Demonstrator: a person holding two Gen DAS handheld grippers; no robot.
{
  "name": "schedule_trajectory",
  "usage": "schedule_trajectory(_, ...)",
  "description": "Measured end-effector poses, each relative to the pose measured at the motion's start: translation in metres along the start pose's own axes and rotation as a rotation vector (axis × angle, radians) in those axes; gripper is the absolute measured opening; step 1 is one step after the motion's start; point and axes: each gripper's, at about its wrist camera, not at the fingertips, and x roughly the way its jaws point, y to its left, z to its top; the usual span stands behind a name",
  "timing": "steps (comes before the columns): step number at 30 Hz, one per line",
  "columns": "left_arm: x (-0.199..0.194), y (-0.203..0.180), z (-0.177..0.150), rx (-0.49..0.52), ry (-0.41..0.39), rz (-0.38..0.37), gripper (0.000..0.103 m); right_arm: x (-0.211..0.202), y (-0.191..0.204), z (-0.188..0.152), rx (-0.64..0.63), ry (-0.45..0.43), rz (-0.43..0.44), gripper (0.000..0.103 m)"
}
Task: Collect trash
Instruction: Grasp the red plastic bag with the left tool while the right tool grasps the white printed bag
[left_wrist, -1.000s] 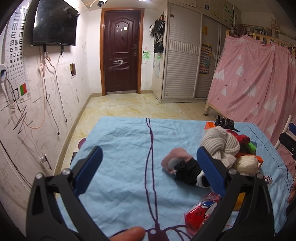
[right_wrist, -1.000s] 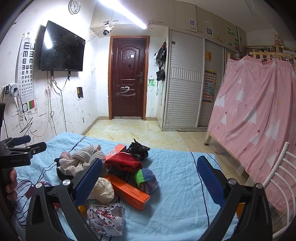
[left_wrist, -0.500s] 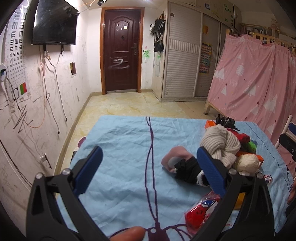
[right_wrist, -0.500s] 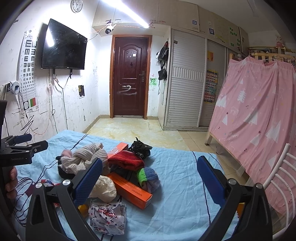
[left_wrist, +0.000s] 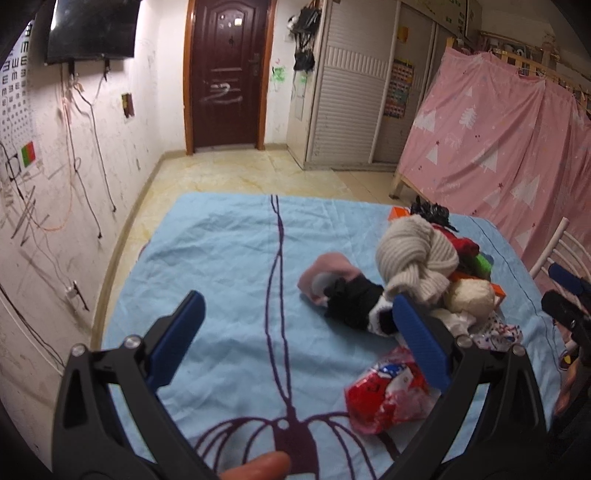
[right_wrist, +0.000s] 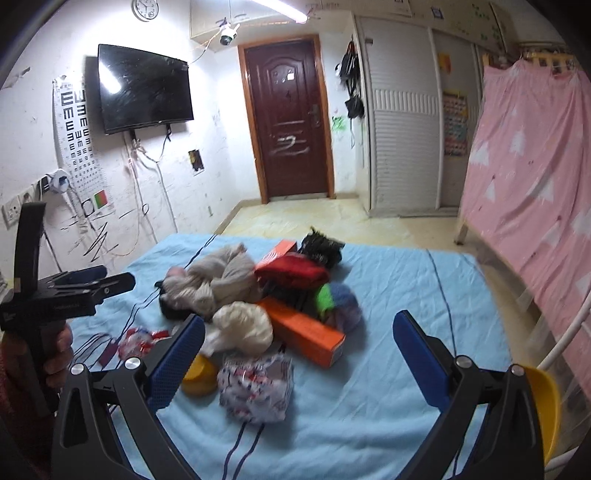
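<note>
Light blue sheeting with dark purple line patterns covers the bed (left_wrist: 229, 258) that fills the lower half of both my views, with a dark brown door (right_wrist: 290, 122) in the far wall and a pink curtain with white trees (left_wrist: 498, 147) on the right.

My left gripper (left_wrist: 291, 336) hovers above the near part of the sheet, its 2 blue jaws spread wide with nothing between them. A crumpled red and white plastic wrapper (left_wrist: 388, 395) lies on the sheet just beside the right jaw, partly behind it. Farther off sits a heap: a knotted cream knitted garment (left_wrist: 417, 254), a pink and black bundle of cloth (left_wrist: 343, 291) to its left, and a pale cream ball of fabric (left_wrist: 469, 299) to its right.

My right gripper (right_wrist: 299, 354) is also wide open and empty, above the near edge of the bed. Between its jaws I see a white plastic bag with red and blue print (right_wrist: 255, 384), a small yellow round object (right_wrist: 199, 373) touching the left jaw's tip in the picture, and a long orange cardboard box (right_wrist: 303, 328) lying beyond the bag. A red knitted item (right_wrist: 291, 271) and a black crinkled bag (right_wrist: 321, 245) sit at the far side of the heap. The left gripper shows at the left edge (right_wrist: 74, 291).
</note>
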Motion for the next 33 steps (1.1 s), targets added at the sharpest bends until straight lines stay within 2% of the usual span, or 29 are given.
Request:
schedule_trajectory(4, 0.000, -0.006, -0.002, -0.005, 0.069, -0.044, 0.097, -0.001, -0.003, -0.007, 0.023, 0.041, 0.058, 0.095)
schedule_trajectory(9, -0.002, -0.026, -0.012, 0.056, 0.124, -0.066, 0.097, 0.005, 0.002, -0.018, 0.031, 0.120, 0.158, 0.093)
schedule_trajectory(11, -0.001, -0.034, -0.015, 0.088, 0.137, -0.067, 0.097, 0.007, 0.007, -0.022, 0.017, 0.144, 0.171, 0.085)
schedule_trajectory(13, 0.001, -0.043, -0.018, 0.121, 0.153, -0.062, 0.097, 0.012, 0.010, -0.025, 0.012, 0.171, 0.186, 0.069)
schedule_trajectory(15, 0.005, -0.050, -0.022, 0.151, 0.170, -0.060, 0.095, 0.018, 0.012, -0.030, 0.006, 0.201, 0.194, 0.060)
schedule_trajectory(19, 0.020, -0.056, -0.026, 0.176, 0.218, -0.038, 0.069, 0.032, 0.013, -0.035, -0.007, 0.256, 0.186, 0.052)
schedule_trajectory(23, 0.028, -0.054, -0.029, 0.164, 0.234, -0.063, 0.052, 0.037, 0.012, -0.036, -0.009, 0.276, 0.183, 0.042)
schedule_trajectory(25, 0.028, -0.057, -0.030, 0.173, 0.220, -0.057, 0.050, 0.037, 0.014, -0.036, -0.017, 0.282, 0.182, 0.034)
schedule_trajectory(31, 0.024, -0.064, -0.032, 0.194, 0.185, -0.029, 0.037, 0.035, 0.019, -0.038, -0.059, 0.270, 0.156, 0.029)
schedule_trajectory(33, 0.021, -0.065, -0.032, 0.194, 0.177, -0.018, 0.036, 0.033, 0.017, -0.038, -0.050, 0.264, 0.164, 0.028)
